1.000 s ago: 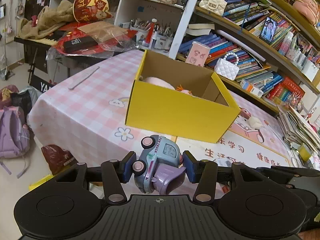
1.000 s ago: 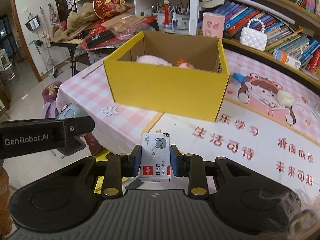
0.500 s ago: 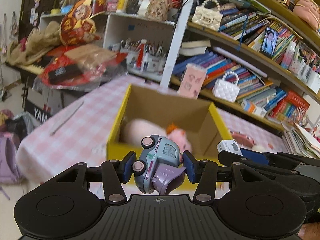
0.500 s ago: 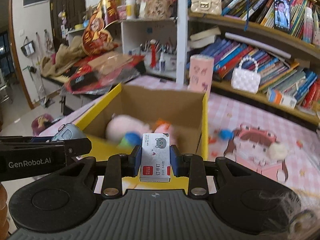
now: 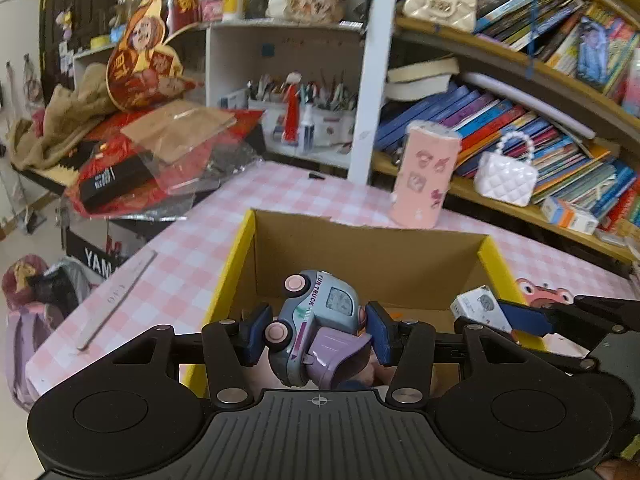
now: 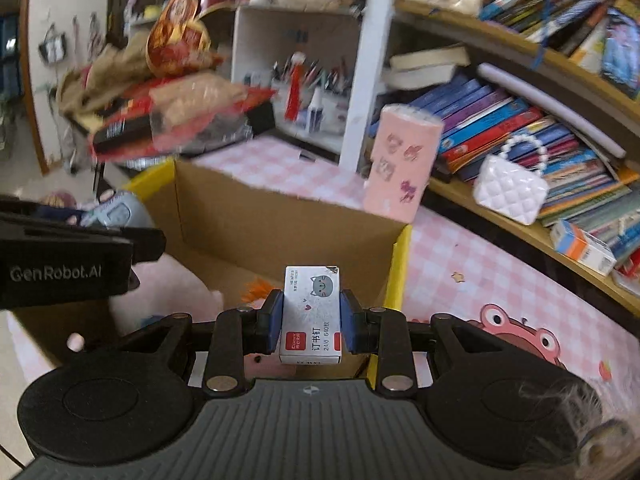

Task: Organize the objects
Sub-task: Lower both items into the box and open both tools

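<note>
Yellow box rim beneath both tongs, left clamping toy truck, right staple box.

Soft, even daylight is filling both views, casting no hard shadows. Fisheye distortion is bending the bookshelf into a curve toward the edges. Motion blur is smearing the right wrist view, most strongly over the red clutter at upper left, while the left wrist view is staying sharper, with mild softness on the pink canister.
</note>
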A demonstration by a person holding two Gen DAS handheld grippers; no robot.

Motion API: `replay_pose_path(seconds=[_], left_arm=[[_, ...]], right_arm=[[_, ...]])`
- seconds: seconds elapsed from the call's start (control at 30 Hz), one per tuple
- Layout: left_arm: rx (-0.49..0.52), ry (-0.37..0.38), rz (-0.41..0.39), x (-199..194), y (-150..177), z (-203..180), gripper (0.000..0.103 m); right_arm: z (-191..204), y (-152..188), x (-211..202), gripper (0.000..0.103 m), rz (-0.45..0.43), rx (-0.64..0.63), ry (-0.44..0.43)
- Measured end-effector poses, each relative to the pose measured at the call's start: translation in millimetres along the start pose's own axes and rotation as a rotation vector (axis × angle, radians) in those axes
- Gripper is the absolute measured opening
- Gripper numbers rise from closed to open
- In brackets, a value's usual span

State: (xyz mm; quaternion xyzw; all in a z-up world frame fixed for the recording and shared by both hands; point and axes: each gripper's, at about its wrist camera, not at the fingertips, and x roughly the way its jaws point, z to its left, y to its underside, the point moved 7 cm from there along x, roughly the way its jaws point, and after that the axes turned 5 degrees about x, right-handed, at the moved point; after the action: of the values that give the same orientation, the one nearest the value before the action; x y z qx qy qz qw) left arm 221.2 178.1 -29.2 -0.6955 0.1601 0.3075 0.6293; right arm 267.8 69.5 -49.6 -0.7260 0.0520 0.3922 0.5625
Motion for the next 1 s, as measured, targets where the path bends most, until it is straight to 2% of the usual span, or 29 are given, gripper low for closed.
replay_pose_path(seconds=[0.17, 0.33, 0.6, 0.73, 0.8, 1.0], left_arm=[[0.01, -0.015, 0.029, 19.7, -1.7, -1.0, 0.049], [0.024, -0.021, 0.068, 35.6, 2.9, -5.6, 0.049], [0.048, -0.011, 0.086, 42.6, 5.8, -12.0, 0.05], [0.049, -0.009, 0.057, 36.1, 3.8, -12.1, 0.052], [0.039, -0.002, 0.037, 30.1, 0.9, -10.8, 0.056], [0.021, 0.014, -0.065, -3.0, -11.7, -5.8, 0.064]], right_arm=[[6.5, 6.1, 26.7, 0.028, 0.06, -0.072, -0.013], [9.7, 9.1, 32.7, 0.029, 0.109, -0.102, -0.028], [14.4, 12.4, 36.0, 0.029, 0.128, -0.16, -0.005], [12.3, 11.8, 33.8, 0.029, 0.119, -0.142, -0.008], [11.3, 10.4, 30.3, 0.034, 0.097, -0.128, -0.009], [6.8, 5.4, 13.8, 0.036, 0.032, -0.053, -0.018]])
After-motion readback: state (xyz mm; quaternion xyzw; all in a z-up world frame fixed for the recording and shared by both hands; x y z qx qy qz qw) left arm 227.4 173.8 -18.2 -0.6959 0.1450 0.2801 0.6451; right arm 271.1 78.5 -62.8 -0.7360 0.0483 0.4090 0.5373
